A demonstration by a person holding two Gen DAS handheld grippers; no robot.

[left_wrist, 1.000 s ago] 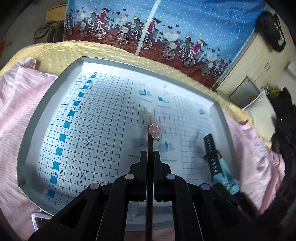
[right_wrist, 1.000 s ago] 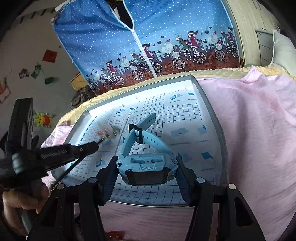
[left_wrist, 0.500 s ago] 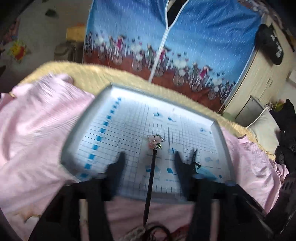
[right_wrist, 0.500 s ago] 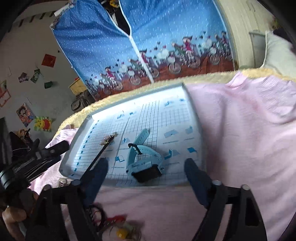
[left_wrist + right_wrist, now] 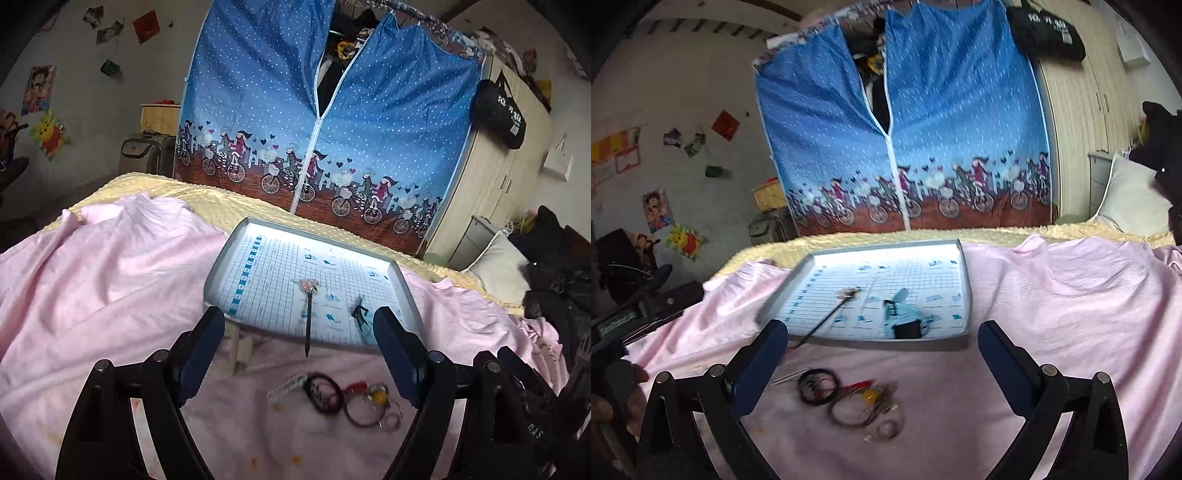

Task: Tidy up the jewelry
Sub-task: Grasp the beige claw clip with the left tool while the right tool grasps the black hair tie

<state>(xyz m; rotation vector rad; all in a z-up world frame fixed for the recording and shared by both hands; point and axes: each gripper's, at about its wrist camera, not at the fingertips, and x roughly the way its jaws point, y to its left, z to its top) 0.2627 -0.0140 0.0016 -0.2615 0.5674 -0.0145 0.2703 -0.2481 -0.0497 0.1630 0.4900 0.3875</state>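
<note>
Both hand-held grippers, left (image 5: 299,350) and right (image 5: 882,354), are spread wide and empty above the pink sheet (image 5: 110,295). Just ahead lies the jewelry pile (image 5: 849,398): a black loop, rings, a yellow bead. Beyond it the tray (image 5: 964,295) already holds the hairpin (image 5: 309,295) and the watch (image 5: 905,321). The next pick is best made by lowering onto one loop and pinching a single strand, so the rest stays behind. Blur makes the small pieces hard to separate.
</note>
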